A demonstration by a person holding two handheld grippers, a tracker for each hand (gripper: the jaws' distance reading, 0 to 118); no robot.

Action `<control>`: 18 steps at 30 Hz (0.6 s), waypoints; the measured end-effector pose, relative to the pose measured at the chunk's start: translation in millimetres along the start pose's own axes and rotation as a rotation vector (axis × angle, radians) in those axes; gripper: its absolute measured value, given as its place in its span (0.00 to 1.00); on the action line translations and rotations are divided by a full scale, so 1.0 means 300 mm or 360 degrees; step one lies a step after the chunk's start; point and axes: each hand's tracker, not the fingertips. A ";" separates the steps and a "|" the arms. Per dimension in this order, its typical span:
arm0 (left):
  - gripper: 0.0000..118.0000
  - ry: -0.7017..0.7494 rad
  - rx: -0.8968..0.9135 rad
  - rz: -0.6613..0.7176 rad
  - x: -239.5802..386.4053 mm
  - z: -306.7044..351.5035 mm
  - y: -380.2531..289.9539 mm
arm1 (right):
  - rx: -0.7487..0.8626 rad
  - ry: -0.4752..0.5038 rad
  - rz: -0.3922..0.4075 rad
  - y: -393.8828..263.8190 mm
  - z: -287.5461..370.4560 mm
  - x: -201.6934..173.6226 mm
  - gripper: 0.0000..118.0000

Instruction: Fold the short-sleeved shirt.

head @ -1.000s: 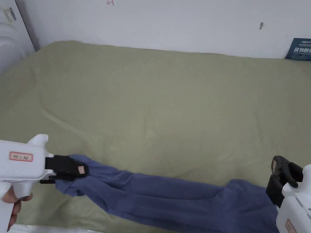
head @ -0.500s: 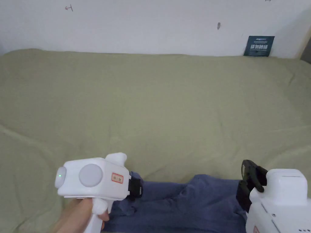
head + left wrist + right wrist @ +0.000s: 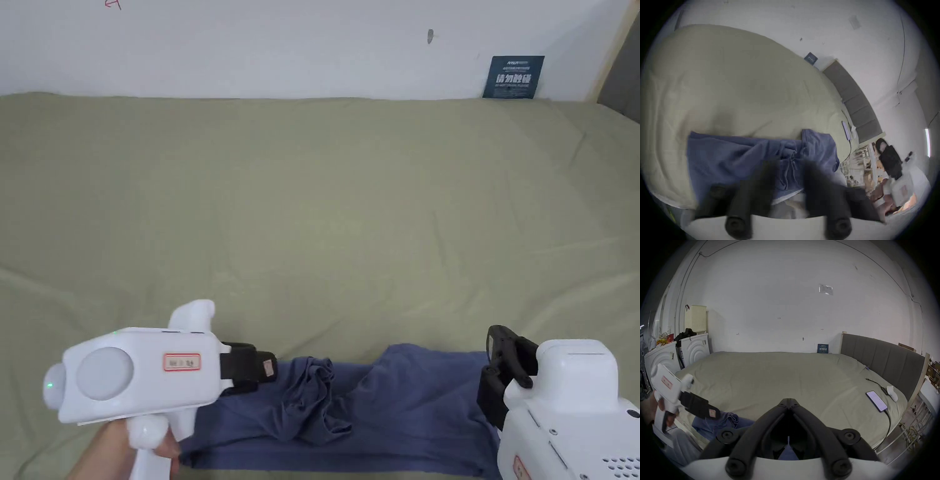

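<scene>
The blue short-sleeved shirt (image 3: 400,419) lies crumpled along the bed's near edge, with a bunched fold just right of my left gripper. My left gripper (image 3: 267,369) hovers at the shirt's left part. In the left gripper view the jaws of that gripper (image 3: 790,167) stand apart and blurred, over the shirt (image 3: 737,155) and not pinching it. My right gripper (image 3: 500,359) is at the shirt's right end, pointing away from me. In the right gripper view its jaws (image 3: 788,400) meet at the tips with no cloth between them. That view also shows the left gripper (image 3: 713,413) over the shirt (image 3: 730,418).
The olive sheet (image 3: 312,206) covers a wide bed. A phone (image 3: 876,402) on a cable and a white object (image 3: 892,393) lie near the grey headboard (image 3: 880,356) on the right. A blue sign (image 3: 512,76) leans on the wall. A person (image 3: 888,159) is beyond the bed.
The camera has swung right. My left gripper has moved right and let go of the shirt's end. The shirt went from stretched out to bunched up.
</scene>
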 end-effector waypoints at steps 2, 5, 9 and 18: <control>0.00 0.0028 -0.0042 0.0030 -0.042 -0.003 0.007 | -0.0005 0.0008 -0.0017 -0.003 -0.003 -0.003 0.00; 0.00 0.0088 -0.0140 0.0041 -0.073 -0.072 0.021 | -0.0021 0.0026 -0.0031 -0.007 -0.009 -0.008 0.00; 0.00 0.0007 -0.0321 0.0084 -0.050 -0.267 -0.034 | -0.0045 0.0021 -0.0016 -0.017 -0.015 -0.009 0.00; 0.00 -0.0093 -0.0376 0.0104 0.030 -0.404 -0.133 | -0.0126 -0.0028 -0.0007 -0.041 -0.039 0.028 0.00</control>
